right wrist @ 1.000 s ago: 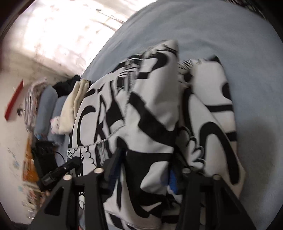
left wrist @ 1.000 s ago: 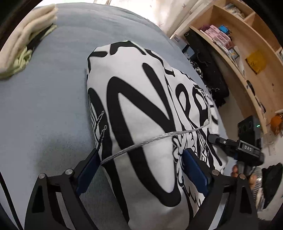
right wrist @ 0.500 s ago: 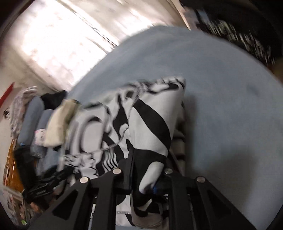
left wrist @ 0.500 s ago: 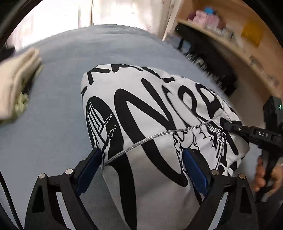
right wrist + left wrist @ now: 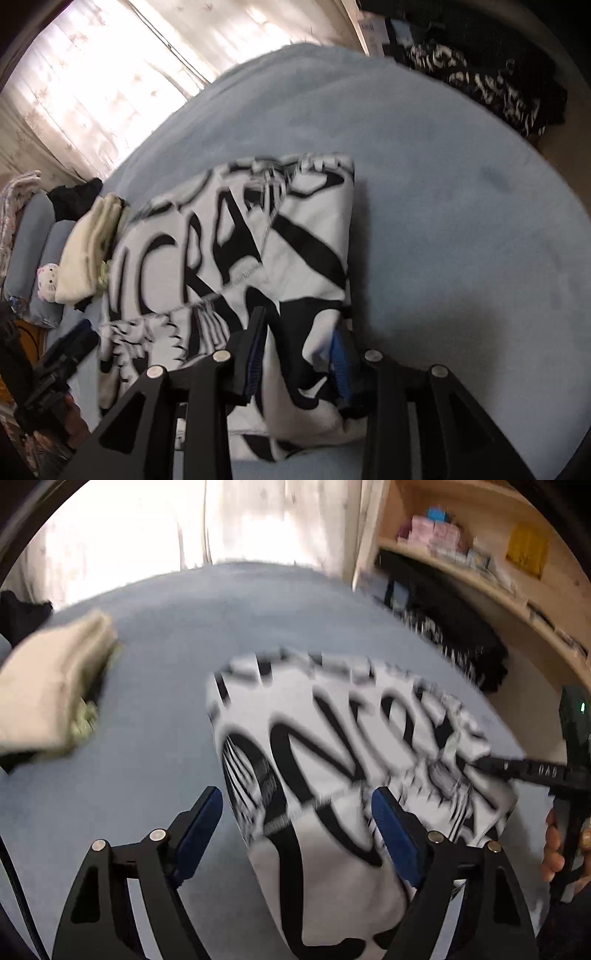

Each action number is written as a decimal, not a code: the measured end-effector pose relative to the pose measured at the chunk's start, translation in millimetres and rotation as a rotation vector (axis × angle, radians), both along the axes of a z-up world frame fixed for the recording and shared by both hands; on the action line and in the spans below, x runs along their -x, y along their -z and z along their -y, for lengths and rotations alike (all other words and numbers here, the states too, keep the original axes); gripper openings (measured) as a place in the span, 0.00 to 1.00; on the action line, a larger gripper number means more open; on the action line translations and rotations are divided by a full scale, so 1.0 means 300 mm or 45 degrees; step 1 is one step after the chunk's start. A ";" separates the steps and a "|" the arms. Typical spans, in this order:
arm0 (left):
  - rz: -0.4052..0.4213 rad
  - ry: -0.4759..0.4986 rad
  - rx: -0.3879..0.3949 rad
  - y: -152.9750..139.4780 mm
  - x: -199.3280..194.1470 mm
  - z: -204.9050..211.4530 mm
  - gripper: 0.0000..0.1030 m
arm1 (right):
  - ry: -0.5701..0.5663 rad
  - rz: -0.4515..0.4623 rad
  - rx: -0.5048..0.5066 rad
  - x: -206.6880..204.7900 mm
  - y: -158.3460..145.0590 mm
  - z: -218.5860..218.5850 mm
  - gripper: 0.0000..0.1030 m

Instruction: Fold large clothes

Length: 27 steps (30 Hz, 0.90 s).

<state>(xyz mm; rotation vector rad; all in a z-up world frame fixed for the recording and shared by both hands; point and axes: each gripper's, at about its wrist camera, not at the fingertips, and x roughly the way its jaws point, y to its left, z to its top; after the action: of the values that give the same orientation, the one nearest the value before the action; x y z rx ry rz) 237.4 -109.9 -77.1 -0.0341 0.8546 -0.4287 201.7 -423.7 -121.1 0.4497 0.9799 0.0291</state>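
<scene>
Jaws of the left gripper [image 5: 295, 827] stand apart and have just been narrowing, the near edge of the folded white garment with bold black lettering [image 5: 343, 746] between them but not pinched; those of the right gripper [image 5: 299, 354] have just widened yet still clasp a thick bunched fold at its near right corner. It lies on the pale blue bedspread [image 5: 443, 229], long axis running away from both grippers, so I judge the right one better placed to move it.

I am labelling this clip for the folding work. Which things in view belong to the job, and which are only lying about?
Part of the job:
- black-and-white printed garment, folded on the blue bed cover
- left gripper, fingers apart
- right gripper, fingers around a fold of the garment

Only lying about:
- cream folded clothes
- wooden shelves
- dark patterned cloth
- pillows
</scene>
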 end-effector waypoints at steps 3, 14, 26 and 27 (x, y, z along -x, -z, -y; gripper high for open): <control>0.033 -0.035 0.065 -0.083 -0.019 -0.011 0.36 | 0.025 0.069 0.026 -0.005 -0.060 0.000 0.32; -0.182 -0.008 0.014 0.075 -0.121 0.213 0.09 | -0.007 0.186 -0.006 -0.245 -0.055 -0.095 0.32; -0.144 0.067 0.047 0.185 -0.107 0.146 0.01 | 0.068 0.007 0.016 -0.298 0.109 -0.016 0.08; -0.154 0.060 0.072 0.175 -0.103 0.131 0.01 | 0.069 0.004 0.026 -0.285 0.088 -0.021 0.08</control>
<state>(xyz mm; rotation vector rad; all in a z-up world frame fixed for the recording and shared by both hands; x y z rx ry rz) 268.4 -149.2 -129.6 -0.0932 0.9637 -0.4991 287.4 -417.3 -147.5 0.4566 0.9639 -0.0289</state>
